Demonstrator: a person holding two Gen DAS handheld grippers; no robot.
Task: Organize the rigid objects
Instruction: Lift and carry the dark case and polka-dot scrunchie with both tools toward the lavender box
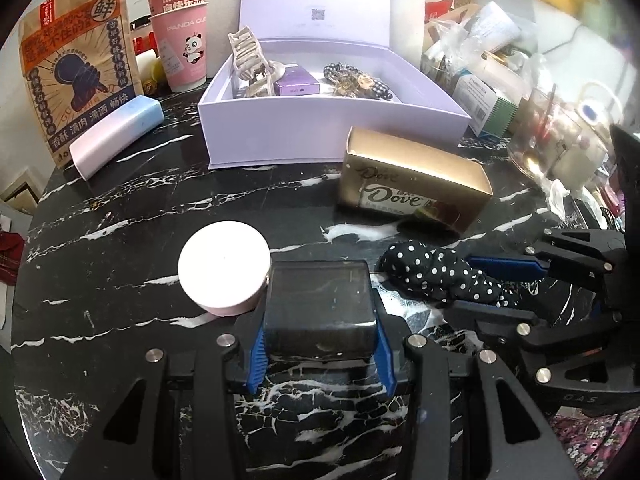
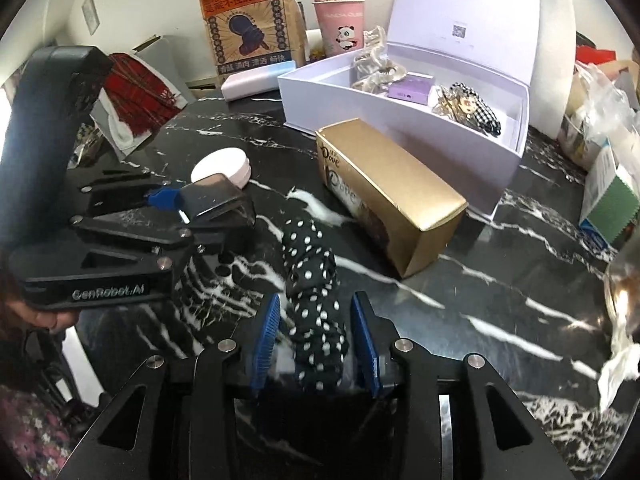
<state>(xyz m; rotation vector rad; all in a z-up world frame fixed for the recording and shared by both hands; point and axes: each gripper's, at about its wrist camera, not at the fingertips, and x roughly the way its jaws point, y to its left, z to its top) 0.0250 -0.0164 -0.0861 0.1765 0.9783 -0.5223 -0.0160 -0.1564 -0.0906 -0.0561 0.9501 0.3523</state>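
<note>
A smoky translucent box (image 1: 320,306) sits upright, touching a round pink-white jar (image 1: 224,266) on its left. A black polka-dot hair clip (image 1: 444,274) lies flat to its right, near a gold Dove box (image 1: 412,180).

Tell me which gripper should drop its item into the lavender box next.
Left. The left gripper is shut on the dark case, ready to carry. The right gripper straddles the polka-dot clip with gaps at both pads, so it isn't gripping. The lavender box is open.
</note>
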